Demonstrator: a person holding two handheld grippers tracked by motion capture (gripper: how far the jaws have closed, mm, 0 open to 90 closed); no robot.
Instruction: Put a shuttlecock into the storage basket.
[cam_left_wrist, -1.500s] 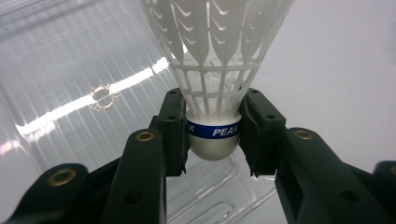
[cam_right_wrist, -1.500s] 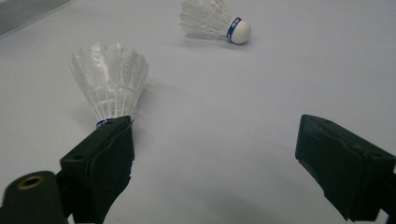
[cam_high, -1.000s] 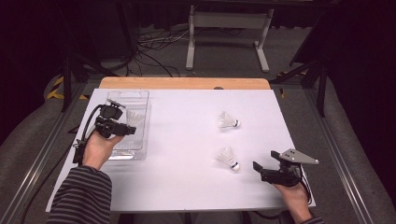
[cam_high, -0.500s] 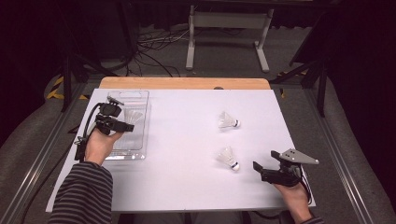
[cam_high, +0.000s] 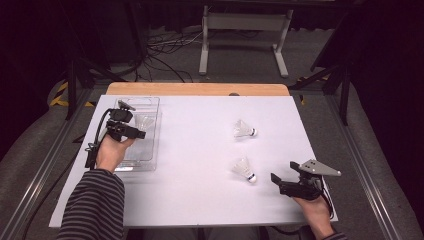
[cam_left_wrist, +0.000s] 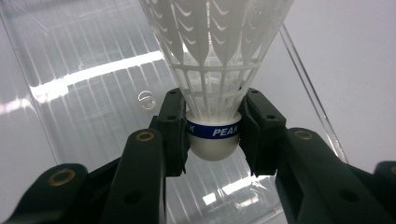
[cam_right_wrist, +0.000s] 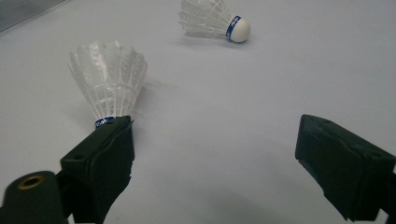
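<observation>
At the left of the high view, the left gripper (cam_high: 140, 134) pinches a shuttlecock (cam_left_wrist: 215, 70) by its firm cork over a clear tray (cam_high: 150, 107), sparing the light, fragile skirt, while the right gripper (cam_high: 278, 181), lower right, gapes empty.

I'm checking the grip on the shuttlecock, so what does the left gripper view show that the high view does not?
Left gripper view: the jaw pads clamp the cork base of the shuttlecock at its blue PEAK band.

High view: two loose shuttlecocks lying on the white table, and the right gripper with jaws open.

Both: the left gripper holding that shuttlecock over the clear tray.
</observation>
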